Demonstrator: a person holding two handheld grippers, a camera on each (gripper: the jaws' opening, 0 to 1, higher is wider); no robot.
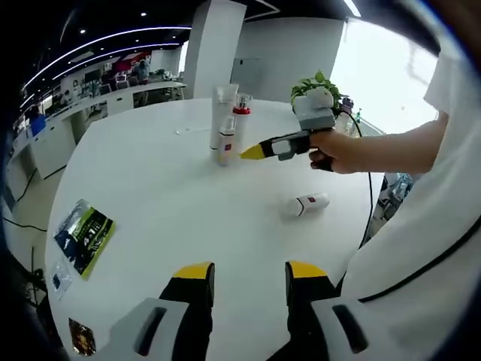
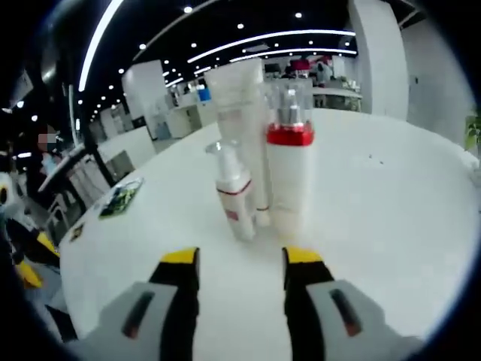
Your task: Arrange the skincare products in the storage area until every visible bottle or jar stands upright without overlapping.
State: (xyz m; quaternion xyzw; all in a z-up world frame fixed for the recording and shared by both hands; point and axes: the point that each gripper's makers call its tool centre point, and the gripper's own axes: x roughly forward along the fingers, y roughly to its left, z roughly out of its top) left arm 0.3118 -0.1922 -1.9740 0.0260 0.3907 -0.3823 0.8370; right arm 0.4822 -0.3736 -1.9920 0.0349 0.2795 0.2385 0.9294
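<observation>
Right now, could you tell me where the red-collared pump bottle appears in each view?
Left gripper view: red-collared pump bottle upright at upper centre, just beyond the right gripper.
Right gripper view: centre, ahead of the jaws.
Shared landmark: tall white tube standing beside it.

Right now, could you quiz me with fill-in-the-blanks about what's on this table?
1. The small bottle alone near the hand is lying ____.
2. The tall bottle has a ____ collar.
3. The pump bottle stands ____.
4. The right gripper has its jaws ____.

Missing: down; red; upright; open
</observation>
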